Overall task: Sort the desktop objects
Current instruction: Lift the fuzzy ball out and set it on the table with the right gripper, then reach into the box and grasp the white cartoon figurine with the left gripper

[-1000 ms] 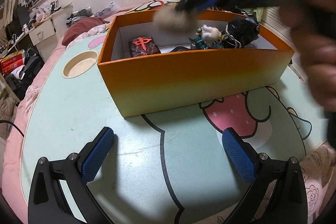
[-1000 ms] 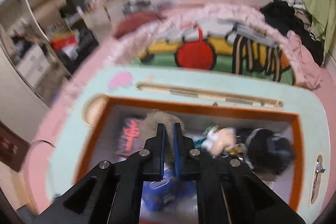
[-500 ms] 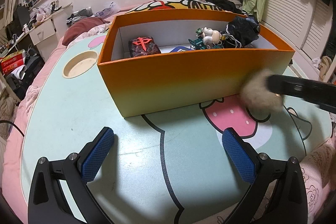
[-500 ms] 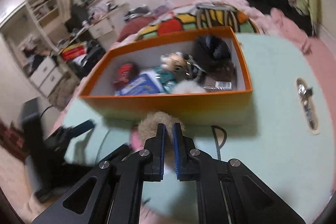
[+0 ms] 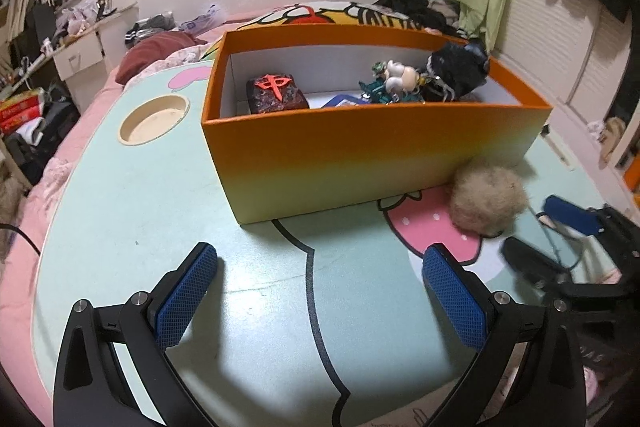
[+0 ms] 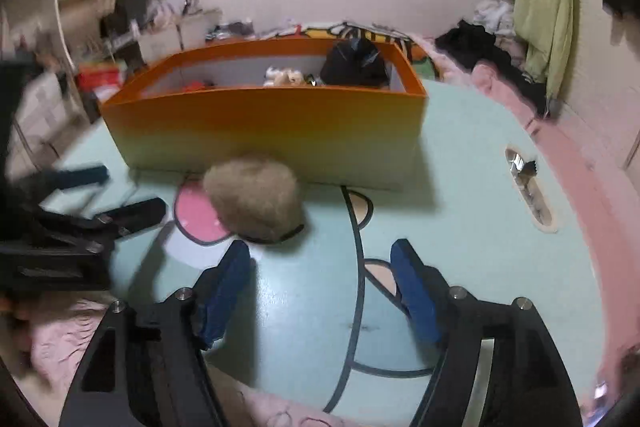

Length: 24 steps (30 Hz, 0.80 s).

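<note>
A fluffy beige ball (image 5: 488, 197) (image 6: 252, 199) lies on the mint-green table (image 5: 120, 227), touching the front wall of the orange box (image 5: 360, 163) (image 6: 264, 131). My right gripper (image 6: 320, 267) (image 5: 548, 239) sits just behind the ball. Its jaws are opening, with nothing between them, and the ball is free past the left fingertip. Near the table's front edge my left gripper (image 5: 320, 283) (image 6: 112, 193) stands open and empty. The box holds a dark block with a red character (image 5: 276, 93), a small figurine (image 5: 394, 79) and a black bundle (image 5: 456, 67).
A round recess (image 5: 154, 119) is sunk in the table left of the box. A narrow slot (image 6: 528, 187) with something in it lies near the table's right edge. Pink bedding and piled clothes (image 6: 480, 43) surround the table.
The right gripper carried the fluffy ball from above the box down to the table in front of it, then opened and let it go. The left gripper stayed put.
</note>
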Available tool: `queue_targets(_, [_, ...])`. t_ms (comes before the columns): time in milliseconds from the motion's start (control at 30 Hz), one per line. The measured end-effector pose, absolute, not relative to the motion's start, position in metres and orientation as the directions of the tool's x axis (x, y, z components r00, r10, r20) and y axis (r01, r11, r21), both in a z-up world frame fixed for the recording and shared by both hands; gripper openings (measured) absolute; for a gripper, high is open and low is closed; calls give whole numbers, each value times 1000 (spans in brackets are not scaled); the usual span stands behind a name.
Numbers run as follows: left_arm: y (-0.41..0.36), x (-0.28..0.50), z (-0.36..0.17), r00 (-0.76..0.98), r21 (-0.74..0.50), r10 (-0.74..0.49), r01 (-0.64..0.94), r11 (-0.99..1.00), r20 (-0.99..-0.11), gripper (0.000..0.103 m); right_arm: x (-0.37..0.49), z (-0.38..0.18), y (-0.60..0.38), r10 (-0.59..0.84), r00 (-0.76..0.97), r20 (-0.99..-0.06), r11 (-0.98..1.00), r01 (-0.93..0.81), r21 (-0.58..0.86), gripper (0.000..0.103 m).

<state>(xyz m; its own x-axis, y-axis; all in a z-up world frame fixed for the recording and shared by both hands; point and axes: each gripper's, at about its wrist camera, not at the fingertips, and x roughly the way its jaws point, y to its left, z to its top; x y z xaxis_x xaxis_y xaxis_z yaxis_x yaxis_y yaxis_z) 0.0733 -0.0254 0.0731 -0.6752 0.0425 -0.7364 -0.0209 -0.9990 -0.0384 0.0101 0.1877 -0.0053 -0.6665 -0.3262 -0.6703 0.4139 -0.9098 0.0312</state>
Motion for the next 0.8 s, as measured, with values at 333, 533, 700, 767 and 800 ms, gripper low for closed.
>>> queue_targets(333, [-1,55,170,-757,9,172,-229,-973,-630,60,11,-4,191,-340,-659,-671,-908,415,52,82])
queue_targets(533, [38,-62,137,-505,-3,137,-257,-966,-852,60,8,-4,191,-342,-656,-672,-908,416,55,82])
queue_targets(700, [49,-91,120,-518,24,99,-225,-974,-850,60,8,-3,189,-344,-654,-674,-907,417,58,82])
queue_targets(767, [55,-94,119,-523,39,96,-241,-970,-847,59,8,-4,189,-343,-654,-674,-907,417,57,83])
queue_targets(800, [57,-94,118,-516,46,94,-252,-967,-851,52,8,-4,189,-343,-654,-674,-907,417,57,83])
